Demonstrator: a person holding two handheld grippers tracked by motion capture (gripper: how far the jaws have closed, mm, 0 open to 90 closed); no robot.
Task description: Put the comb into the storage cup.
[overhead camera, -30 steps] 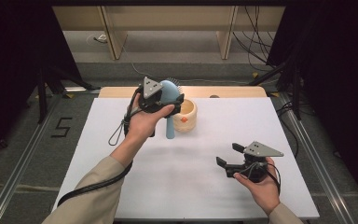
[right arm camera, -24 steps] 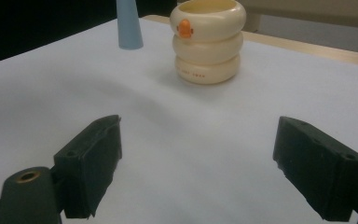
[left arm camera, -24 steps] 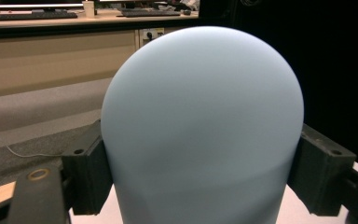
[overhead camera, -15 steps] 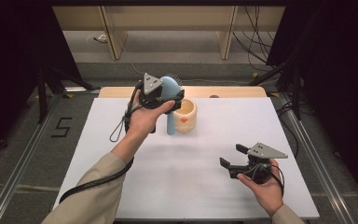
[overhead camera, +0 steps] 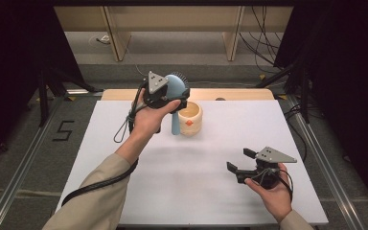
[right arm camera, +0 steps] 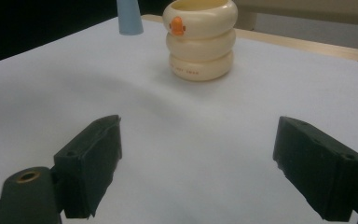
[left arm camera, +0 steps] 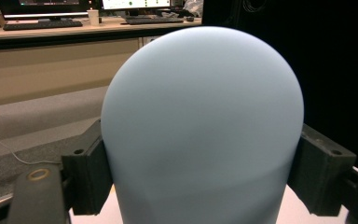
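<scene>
My left gripper is shut on the round head of a light blue hairbrush, held above the back of the white table. The brush's handle hangs straight down, just left of a cream ringed cup with an orange duck bill. In the left gripper view the blue brush head sits between both black pads. My right gripper is open with nothing between its jaws, low at the front right of the table. In the right gripper view, the right gripper faces the cup and the handle's tip.
A wooden board runs along the table's far edge. Dark stands and cables flank the table at the back. White tabletop stretches between the cup and my right gripper.
My left hand has lifted the brush slightly, so the handle tip hangs a little higher beside the cup. The right hand has stayed where it was.
</scene>
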